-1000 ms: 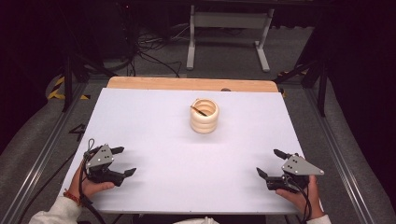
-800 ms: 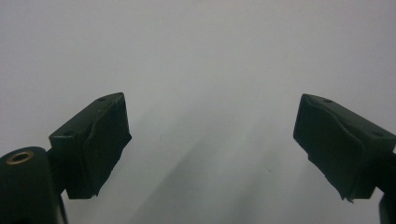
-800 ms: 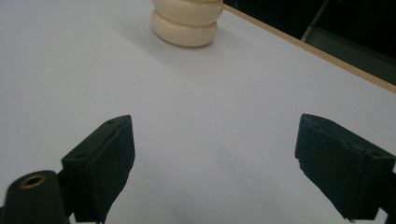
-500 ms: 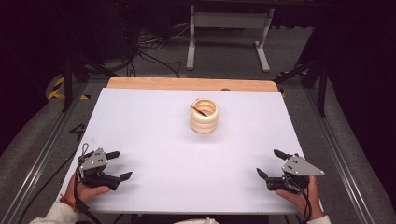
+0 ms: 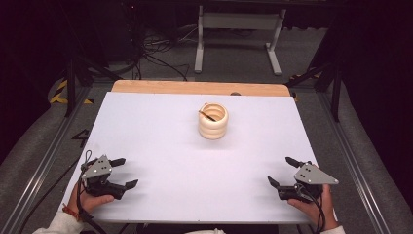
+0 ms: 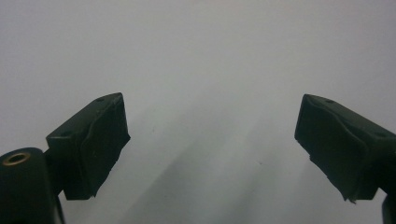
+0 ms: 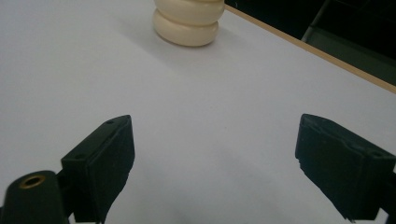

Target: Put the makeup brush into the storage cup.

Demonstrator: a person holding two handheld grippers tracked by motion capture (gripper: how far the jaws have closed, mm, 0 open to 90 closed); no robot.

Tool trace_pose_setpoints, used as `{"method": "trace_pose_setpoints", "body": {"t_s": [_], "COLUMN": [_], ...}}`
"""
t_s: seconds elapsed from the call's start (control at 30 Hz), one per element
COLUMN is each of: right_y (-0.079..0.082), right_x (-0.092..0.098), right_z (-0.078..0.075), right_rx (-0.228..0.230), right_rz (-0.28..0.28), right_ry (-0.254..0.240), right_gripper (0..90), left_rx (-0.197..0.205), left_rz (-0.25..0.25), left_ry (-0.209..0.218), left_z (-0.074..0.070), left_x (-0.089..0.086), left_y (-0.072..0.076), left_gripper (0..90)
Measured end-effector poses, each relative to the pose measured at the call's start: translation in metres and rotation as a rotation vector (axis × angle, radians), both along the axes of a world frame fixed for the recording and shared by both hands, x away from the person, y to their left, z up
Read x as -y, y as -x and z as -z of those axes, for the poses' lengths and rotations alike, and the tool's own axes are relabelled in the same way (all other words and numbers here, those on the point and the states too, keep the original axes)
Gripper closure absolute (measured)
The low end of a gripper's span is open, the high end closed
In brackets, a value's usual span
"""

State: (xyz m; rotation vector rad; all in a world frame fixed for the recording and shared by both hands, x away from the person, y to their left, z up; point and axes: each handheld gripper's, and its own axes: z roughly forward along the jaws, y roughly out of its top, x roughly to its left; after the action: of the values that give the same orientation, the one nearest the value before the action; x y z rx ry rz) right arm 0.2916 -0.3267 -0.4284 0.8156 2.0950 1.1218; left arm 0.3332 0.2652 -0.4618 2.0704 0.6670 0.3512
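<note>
A cream ribbed holder (image 5: 213,121) of stacked rings stands upright at the far middle of the white table (image 5: 160,146), with a thin dark stick lying across its mouth. Its lower rings show at the top of the right gripper view, holder (image 7: 187,21). My left gripper (image 5: 124,172) rests at the near left, open, held by a hand. My right gripper (image 5: 283,170) sits at the near right, open too, well short of the holder. In the left gripper view the left gripper (image 6: 212,149) faces bare white surface. The right gripper (image 7: 215,165) has nothing between its jaws.
A wooden strip (image 5: 195,87) runs along the table's far edge. Metal rails (image 5: 44,156) flank both sides. Beyond the table are a grey stand (image 5: 238,29), black cables (image 5: 151,48) on the floor and dark surroundings.
My left gripper has drawn back toward the near left corner and a little leftward. The right gripper and the holder have stayed where they were.
</note>
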Motion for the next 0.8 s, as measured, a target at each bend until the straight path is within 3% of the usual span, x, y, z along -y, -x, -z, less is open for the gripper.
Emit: {"method": "trace_pose_setpoints", "body": {"t_s": [0.8], "right_y": [-0.0008], "right_x": [0.0029], "right_z": [0.0006], "right_rx": [0.005], "right_rz": [0.015], "right_ry": [-0.009], "right_gripper": [12.5], "left_rx": [0.001], "left_rz": [0.002], "left_ry": [-0.010], "left_z": [0.0005], "left_x": [0.0022], "left_y": [-0.0023], "left_gripper": [10.4]}}
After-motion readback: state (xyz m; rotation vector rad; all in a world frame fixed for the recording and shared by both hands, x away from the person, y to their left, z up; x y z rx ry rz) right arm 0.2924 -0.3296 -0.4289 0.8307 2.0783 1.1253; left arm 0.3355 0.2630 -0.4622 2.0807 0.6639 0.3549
